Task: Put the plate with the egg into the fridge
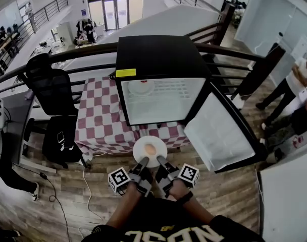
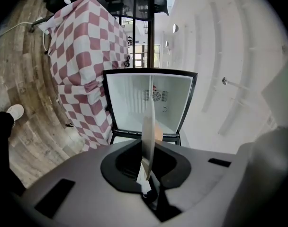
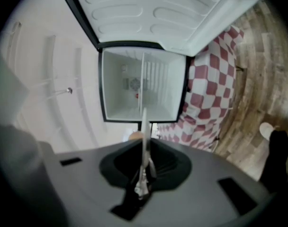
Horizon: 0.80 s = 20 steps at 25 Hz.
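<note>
The black fridge stands on the bench, which is draped in a red-and-white checked cloth. Its door is swung wide to the person's right, and the white inside lies bare to view from both tongs' cameras. To the left of the bench stands a black office chair, and wooden floor runs underneath.

In front of the open fridge, just below its lower edge in the head view and not yet inside, hangs the white plate, carried level in the air over the floor. The left tongs have the near rim on its left side and the right tongs have it just beside, on the right, the two sets close together. In the left gripper view the left tongs are pinched tight on the plate edge, and in the right gripper view the right tongs are likewise clamped on the thin rim of the plate.

The egg sits in the middle of the plate, its brownish curve peeking past the rim in both gripper views.
</note>
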Motion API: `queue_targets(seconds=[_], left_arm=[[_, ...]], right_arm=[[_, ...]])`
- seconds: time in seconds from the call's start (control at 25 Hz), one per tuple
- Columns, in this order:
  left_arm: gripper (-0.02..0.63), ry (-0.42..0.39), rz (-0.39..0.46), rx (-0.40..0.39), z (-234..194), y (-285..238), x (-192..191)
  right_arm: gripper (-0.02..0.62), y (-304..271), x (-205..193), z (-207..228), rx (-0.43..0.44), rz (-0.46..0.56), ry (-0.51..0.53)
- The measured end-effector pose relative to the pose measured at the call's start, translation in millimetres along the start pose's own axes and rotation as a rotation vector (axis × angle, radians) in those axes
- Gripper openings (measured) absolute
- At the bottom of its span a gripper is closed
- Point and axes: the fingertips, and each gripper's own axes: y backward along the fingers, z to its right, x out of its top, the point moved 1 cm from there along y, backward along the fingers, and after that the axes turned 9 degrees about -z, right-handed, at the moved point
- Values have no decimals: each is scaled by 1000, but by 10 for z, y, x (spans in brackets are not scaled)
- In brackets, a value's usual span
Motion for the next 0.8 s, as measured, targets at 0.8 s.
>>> queue_targets(seconds=[0.8], left_arm=[[37, -11, -85, 75, -426, -461, 412]], right_arm=[[35, -406, 435, 439, -104, 33, 14]])
